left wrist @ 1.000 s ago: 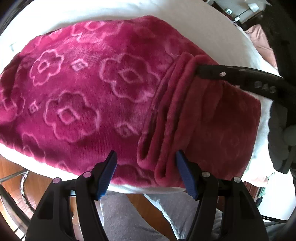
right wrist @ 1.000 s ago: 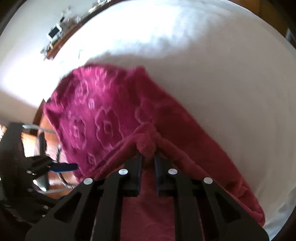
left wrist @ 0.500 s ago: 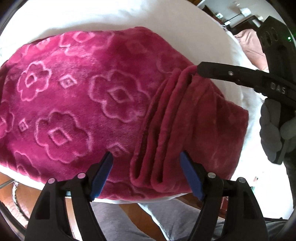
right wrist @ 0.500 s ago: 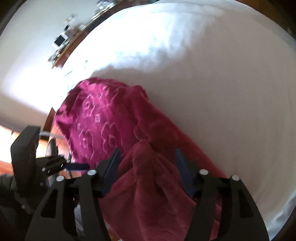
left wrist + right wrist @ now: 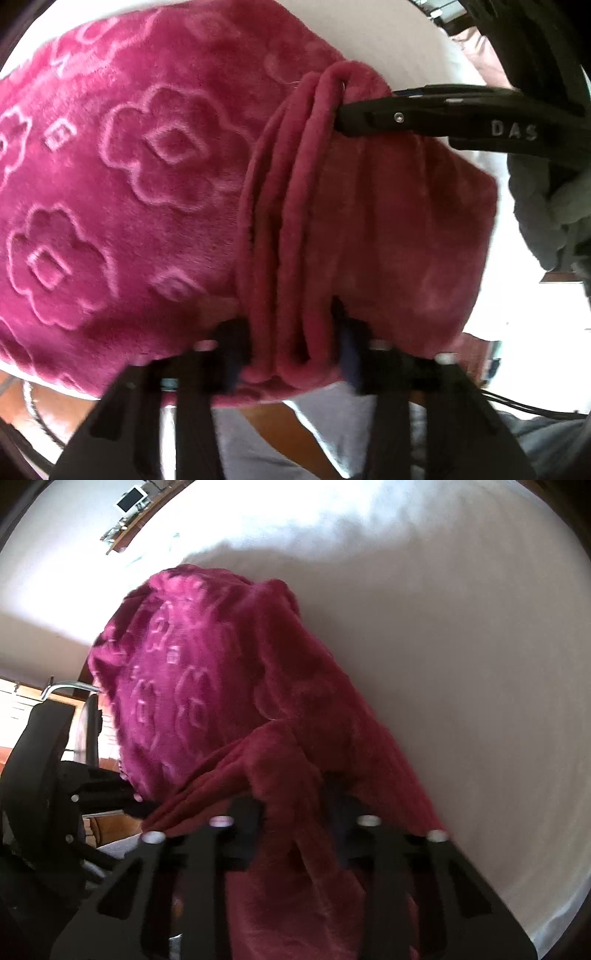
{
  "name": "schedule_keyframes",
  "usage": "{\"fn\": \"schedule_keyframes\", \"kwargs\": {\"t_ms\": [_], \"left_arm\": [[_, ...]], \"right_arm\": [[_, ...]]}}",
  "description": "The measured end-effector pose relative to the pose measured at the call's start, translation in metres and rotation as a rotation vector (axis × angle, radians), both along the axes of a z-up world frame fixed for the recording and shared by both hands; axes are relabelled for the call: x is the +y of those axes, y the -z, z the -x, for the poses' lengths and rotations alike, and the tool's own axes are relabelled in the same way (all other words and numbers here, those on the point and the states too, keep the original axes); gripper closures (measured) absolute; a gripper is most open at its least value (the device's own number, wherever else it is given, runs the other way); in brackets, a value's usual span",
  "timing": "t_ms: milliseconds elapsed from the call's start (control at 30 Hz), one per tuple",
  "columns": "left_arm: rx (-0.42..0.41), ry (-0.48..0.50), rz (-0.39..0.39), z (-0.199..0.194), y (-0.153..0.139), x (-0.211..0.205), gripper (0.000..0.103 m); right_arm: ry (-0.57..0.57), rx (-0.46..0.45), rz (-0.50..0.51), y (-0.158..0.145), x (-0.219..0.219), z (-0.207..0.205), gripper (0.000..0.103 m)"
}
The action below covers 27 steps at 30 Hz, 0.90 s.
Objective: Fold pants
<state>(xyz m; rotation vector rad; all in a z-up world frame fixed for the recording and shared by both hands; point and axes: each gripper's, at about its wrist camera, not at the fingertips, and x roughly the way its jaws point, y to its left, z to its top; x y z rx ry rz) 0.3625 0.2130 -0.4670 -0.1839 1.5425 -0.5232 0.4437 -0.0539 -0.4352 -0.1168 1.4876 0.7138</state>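
Observation:
The magenta fleece pants [image 5: 140, 177] with an embossed flower pattern lie folded on a white bed [image 5: 369, 33]. A plain folded-over flap [image 5: 399, 229] lies on their right part. My left gripper [image 5: 291, 347] is closed around the bunched near end of the flap's fold edge. My right gripper [image 5: 295, 812] is closed around the far end of the same fold; it shows in the left wrist view [image 5: 341, 110] as a black finger at the fold. The pants fill the left of the right wrist view [image 5: 192, 686].
The white bed sheet [image 5: 461, 646] spreads to the right and far side. The bed's near edge and a wooden floor [image 5: 22, 406] lie just below the pants. The person's grey-clad legs [image 5: 332, 435] stand at the edge. A shelf with small objects [image 5: 129, 502] is far off.
Both grippers were open half a second ago and have closed onto the bunched fold edge. The left gripper has moved forward onto the cloth. The right let go and took hold again.

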Motion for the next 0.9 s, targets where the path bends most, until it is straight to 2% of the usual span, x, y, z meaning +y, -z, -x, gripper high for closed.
{"fn": "schedule_keyframes", "kwargs": {"t_ms": [33,167,267,333,400,433,500,600,633,733,900], "left_arm": [[-0.008,-0.004,0.02,0.0,-0.007,0.002,0.078],[-0.072,-0.024,0.077,0.005,-0.039,0.023,0.08],[-0.104,-0.066,0.07,0.005,-0.054,0.044,0.08],[-0.102,-0.091,0.045,0.005,-0.048,0.055,0.078],[-0.081,-0.109,-0.012,0.002,-0.031,0.06,0.068],[-0.059,-0.124,-0.052,-0.001,-0.017,0.063,0.065],[-0.032,-0.134,-0.063,-0.006,-0.002,0.066,0.058],[-0.024,-0.136,-0.064,-0.007,-0.001,0.063,0.056],[-0.042,-0.117,-0.082,-0.007,-0.008,0.062,0.052],[-0.09,-0.091,-0.12,-0.007,-0.026,0.066,0.05],[-0.172,-0.102,-0.135,-0.012,-0.064,0.06,0.05]], "right_arm": [[0.004,-0.009,-0.009,-0.006,0.0,0.001,0.086],[0.036,-0.062,-0.075,-0.036,0.005,0.002,0.087],[0.044,-0.079,-0.106,-0.04,0.021,-0.001,0.087],[0.028,-0.092,-0.067,-0.031,0.039,-0.004,0.086],[0.029,-0.104,-0.003,-0.015,0.053,-0.005,0.084],[0.04,-0.109,0.032,-0.007,0.058,-0.006,0.078],[0.073,-0.108,0.042,-0.002,0.059,-0.008,0.073],[0.152,-0.122,0.01,-0.014,0.047,-0.005,0.07],[0.184,-0.135,-0.007,-0.023,0.038,0.0,0.07],[0.264,-0.156,-0.032,-0.043,0.007,0.018,0.069],[0.409,-0.149,0.006,-0.057,-0.057,0.057,0.069]]}}
